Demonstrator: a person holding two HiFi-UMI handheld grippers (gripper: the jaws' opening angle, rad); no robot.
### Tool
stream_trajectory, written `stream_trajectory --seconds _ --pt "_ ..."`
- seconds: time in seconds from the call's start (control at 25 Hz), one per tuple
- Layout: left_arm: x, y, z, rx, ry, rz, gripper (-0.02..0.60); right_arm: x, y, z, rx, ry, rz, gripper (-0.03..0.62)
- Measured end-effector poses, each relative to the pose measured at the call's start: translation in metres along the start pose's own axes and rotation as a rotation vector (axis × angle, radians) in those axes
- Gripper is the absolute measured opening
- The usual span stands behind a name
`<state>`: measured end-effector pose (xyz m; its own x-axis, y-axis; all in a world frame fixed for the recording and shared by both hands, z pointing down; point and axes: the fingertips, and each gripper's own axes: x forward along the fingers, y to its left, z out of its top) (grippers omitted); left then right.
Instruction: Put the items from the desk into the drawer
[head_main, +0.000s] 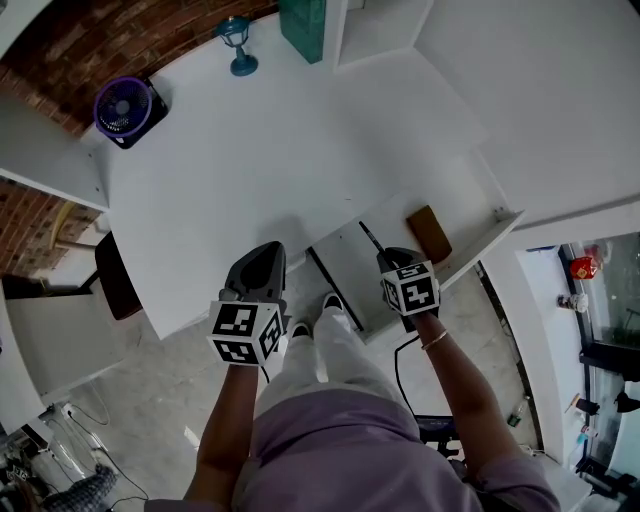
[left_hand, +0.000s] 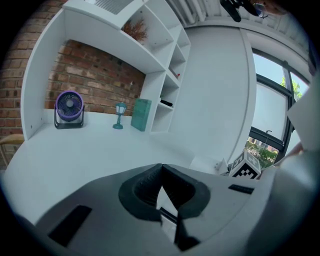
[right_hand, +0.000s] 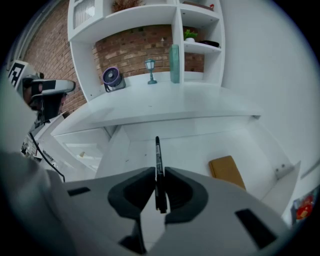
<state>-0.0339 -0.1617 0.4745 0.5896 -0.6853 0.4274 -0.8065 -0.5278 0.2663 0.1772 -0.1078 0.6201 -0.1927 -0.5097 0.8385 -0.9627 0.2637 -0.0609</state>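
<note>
My right gripper (right_hand: 159, 172) is shut on a black pen (right_hand: 158, 155), whose tip points out ahead of the jaws. It hangs over the open white drawer (right_hand: 190, 145), tilted steeply down. In the head view the pen (head_main: 370, 237) sticks out of the right gripper (head_main: 395, 258) above the drawer (head_main: 480, 240). A brown flat case (head_main: 428, 232) lies in the drawer's right part and shows again in the right gripper view (right_hand: 227, 171). My left gripper (head_main: 262, 252) sits at the desk's front edge, and its pads (left_hand: 161, 170) meet with nothing between them.
On the white desk (head_main: 260, 160) stand a purple fan (head_main: 123, 108) at the far left, a small blue lamp (head_main: 237, 45) and a teal box (head_main: 303, 25) at the back. White shelves rise behind. A person's legs and shoes are below the desk edge.
</note>
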Motion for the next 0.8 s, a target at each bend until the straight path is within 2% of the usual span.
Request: stream_trajectory --seconds 0.8 --pt "-0.026 0.029 -0.015 -0.077 -0.005 0.143 0.0 0.06 0.012 -0.007 -0.147 0.134 0.042 0.06"
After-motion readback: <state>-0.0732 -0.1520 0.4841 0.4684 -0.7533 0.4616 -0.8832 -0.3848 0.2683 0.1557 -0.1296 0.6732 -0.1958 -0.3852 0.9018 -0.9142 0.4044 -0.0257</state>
